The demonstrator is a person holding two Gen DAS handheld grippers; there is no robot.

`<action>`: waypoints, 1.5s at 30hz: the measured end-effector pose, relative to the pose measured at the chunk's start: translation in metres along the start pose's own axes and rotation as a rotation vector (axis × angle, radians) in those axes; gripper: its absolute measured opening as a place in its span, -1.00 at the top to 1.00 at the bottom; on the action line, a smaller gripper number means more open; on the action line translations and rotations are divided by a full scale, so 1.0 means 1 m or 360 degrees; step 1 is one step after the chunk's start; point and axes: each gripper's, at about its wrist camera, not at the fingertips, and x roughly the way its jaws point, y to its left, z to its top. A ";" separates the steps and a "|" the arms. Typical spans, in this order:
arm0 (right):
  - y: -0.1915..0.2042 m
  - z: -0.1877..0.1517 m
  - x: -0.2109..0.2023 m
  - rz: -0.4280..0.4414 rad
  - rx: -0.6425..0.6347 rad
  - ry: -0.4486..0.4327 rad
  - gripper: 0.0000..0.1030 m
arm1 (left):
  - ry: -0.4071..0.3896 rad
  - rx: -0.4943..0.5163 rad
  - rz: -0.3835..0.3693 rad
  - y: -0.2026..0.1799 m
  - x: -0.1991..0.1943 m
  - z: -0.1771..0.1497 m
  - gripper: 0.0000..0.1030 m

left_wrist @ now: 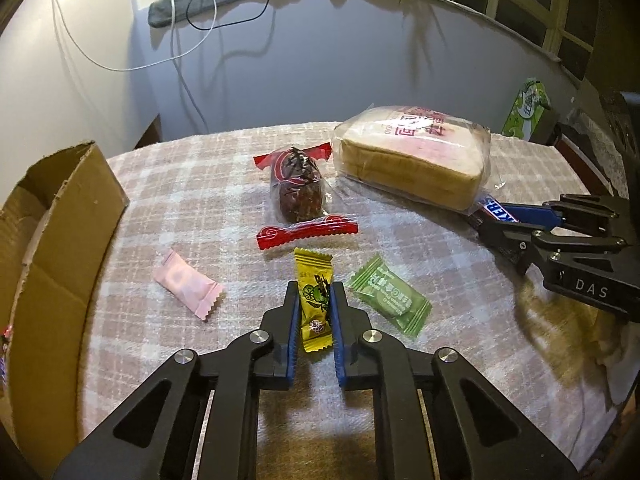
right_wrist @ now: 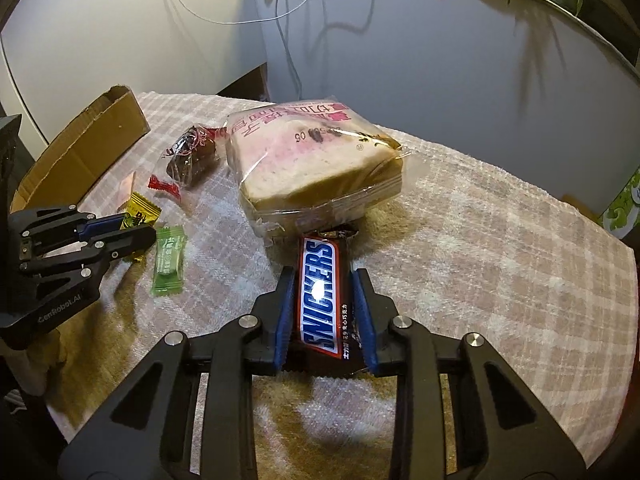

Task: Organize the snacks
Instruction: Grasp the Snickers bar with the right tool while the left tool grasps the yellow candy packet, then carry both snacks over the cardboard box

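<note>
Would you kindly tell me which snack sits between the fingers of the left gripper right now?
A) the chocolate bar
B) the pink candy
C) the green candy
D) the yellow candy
D: in the left wrist view the left gripper has its blue pads closed on the sides of the yellow candy, while the pink candy and green candy lie untouched on either side.
</note>
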 end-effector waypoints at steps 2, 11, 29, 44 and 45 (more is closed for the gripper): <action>0.000 -0.002 -0.002 -0.0004 0.0006 -0.0001 0.43 | 0.0002 -0.0013 -0.0008 0.002 -0.001 0.000 0.78; -0.002 -0.017 -0.022 -0.0004 0.0055 -0.0030 0.43 | -0.0030 -0.0062 -0.0037 0.015 -0.019 -0.006 0.80; 0.053 0.004 -0.087 0.0056 -0.0049 -0.0230 0.43 | -0.0229 -0.0164 -0.0033 0.048 -0.087 -0.009 0.80; 0.147 0.057 -0.083 0.0198 -0.0240 -0.0331 0.43 | -0.0359 -0.0282 0.0066 0.112 -0.128 -0.015 0.80; 0.153 0.061 -0.082 0.0207 -0.0249 -0.0334 0.43 | -0.0365 -0.0289 0.0071 0.116 -0.130 -0.016 0.80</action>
